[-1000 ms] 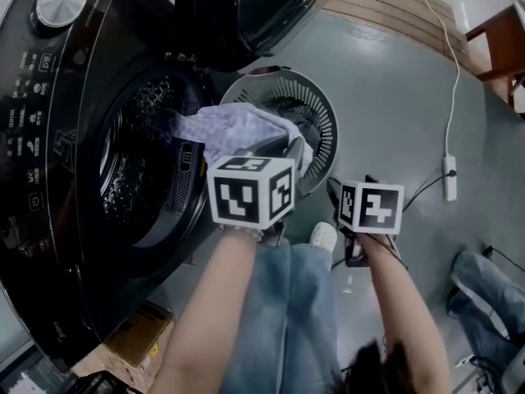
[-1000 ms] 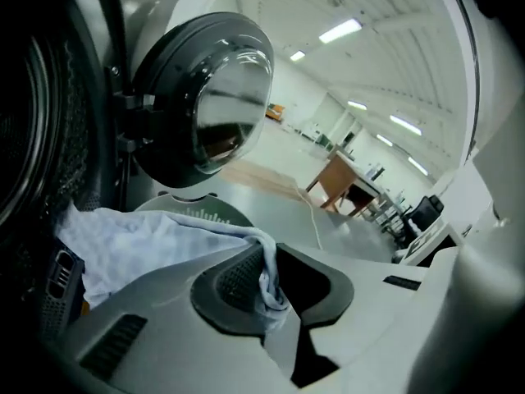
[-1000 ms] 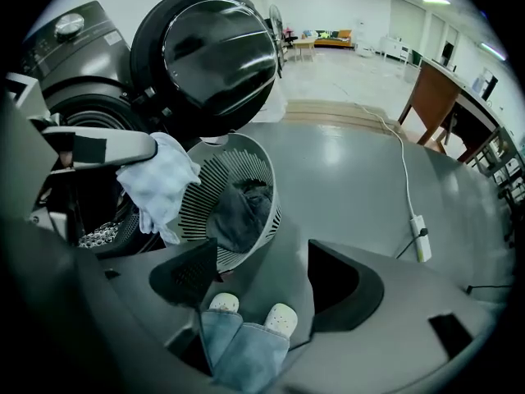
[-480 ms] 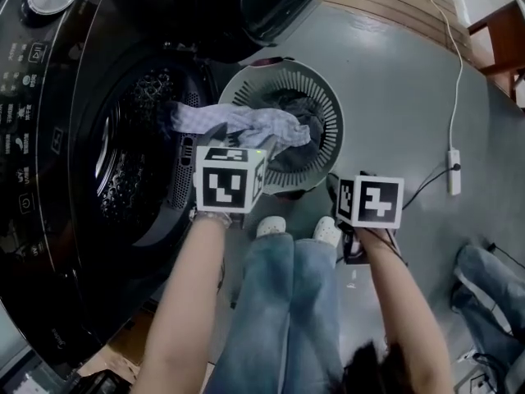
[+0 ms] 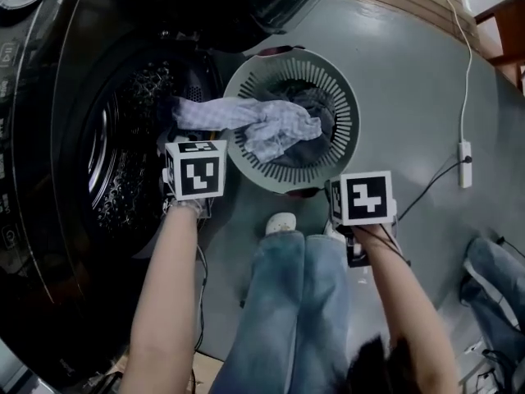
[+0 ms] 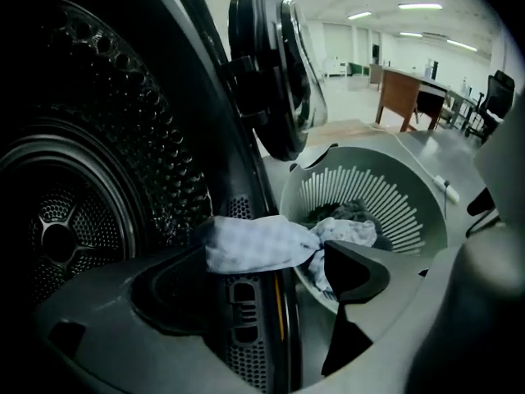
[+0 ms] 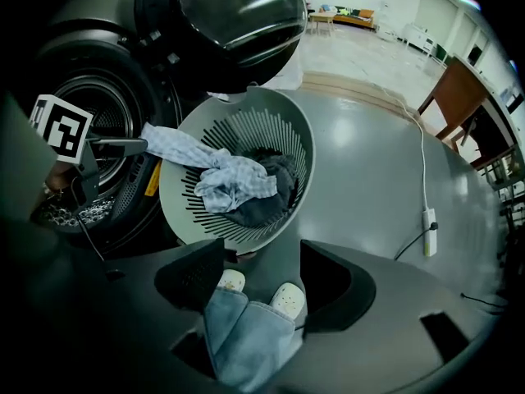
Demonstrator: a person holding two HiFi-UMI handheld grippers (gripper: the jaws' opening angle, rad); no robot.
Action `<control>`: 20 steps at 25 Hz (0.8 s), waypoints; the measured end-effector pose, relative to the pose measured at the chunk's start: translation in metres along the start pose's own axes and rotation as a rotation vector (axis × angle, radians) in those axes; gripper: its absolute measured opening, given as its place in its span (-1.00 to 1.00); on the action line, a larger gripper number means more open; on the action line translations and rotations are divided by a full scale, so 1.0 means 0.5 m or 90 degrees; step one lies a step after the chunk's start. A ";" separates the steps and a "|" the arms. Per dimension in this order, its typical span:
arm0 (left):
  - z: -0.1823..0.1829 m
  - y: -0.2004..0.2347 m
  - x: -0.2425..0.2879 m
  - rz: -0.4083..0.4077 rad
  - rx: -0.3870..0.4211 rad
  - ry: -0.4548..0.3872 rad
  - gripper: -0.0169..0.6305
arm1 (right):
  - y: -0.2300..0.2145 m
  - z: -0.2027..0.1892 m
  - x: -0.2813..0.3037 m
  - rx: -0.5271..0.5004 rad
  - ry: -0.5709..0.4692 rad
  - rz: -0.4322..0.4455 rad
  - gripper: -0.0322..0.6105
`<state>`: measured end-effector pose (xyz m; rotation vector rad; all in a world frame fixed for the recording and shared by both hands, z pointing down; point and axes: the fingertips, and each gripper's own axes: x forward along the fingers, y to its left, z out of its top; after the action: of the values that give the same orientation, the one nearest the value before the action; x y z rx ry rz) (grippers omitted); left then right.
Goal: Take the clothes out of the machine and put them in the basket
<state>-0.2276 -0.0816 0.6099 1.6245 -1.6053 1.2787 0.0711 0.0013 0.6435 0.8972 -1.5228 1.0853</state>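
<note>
On the grey floor (image 5: 410,72), the basket (image 5: 344,97) holds dark clothes (image 5: 305,150) and half the checked cloth (image 5: 254,121), its tail still at the washing machine (image 5: 82,179) mouth; the left gripper (image 6: 262,294) fingers just opened, the right gripper (image 7: 262,286) fingers just narrowed, both spread and empty.

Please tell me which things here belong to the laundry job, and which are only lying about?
Belong to the job: washing machine, its door open; slotted laundry basket; light checked cloth, draped from the machine's mouth into the basket; dark clothes in the basket.

Only lying about: white power strip with its cable on the floor; wooden desk.
</note>
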 end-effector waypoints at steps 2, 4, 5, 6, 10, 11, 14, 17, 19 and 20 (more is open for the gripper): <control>-0.011 0.019 0.022 0.014 0.005 0.008 0.37 | 0.012 -0.007 0.015 0.002 0.022 0.005 -0.01; -0.021 0.036 0.045 0.021 -0.003 0.018 0.37 | 0.035 -0.006 0.030 0.017 0.031 0.030 0.00; -0.024 0.045 0.057 0.024 -0.011 0.021 0.37 | 0.047 -0.003 0.036 0.026 0.030 0.045 -0.01; -0.025 0.054 0.071 0.027 -0.019 0.021 0.37 | 0.052 -0.003 0.040 0.032 0.031 0.048 -0.01; -0.036 0.062 0.115 0.036 -0.022 0.025 0.37 | 0.040 -0.022 0.052 0.040 0.055 0.024 -0.01; -0.037 0.061 0.121 0.038 -0.018 0.027 0.36 | 0.040 -0.024 0.055 0.042 0.055 0.025 0.00; -0.034 0.061 0.130 0.038 -0.021 0.029 0.30 | 0.038 -0.024 0.067 0.055 0.046 0.028 0.00; -0.036 0.062 0.130 0.041 -0.021 0.028 0.26 | 0.036 -0.026 0.074 0.072 0.048 0.030 -0.01; -0.037 0.065 0.124 0.056 -0.011 0.029 0.17 | 0.040 -0.022 0.070 0.079 0.043 0.032 -0.01; -0.036 0.065 0.116 0.067 -0.006 0.030 0.11 | 0.042 -0.018 0.066 0.080 0.039 0.034 0.00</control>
<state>-0.2719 -0.0985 0.6601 1.5115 -1.6845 1.3492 0.0474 0.0162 0.6727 0.9052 -1.4479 1.2475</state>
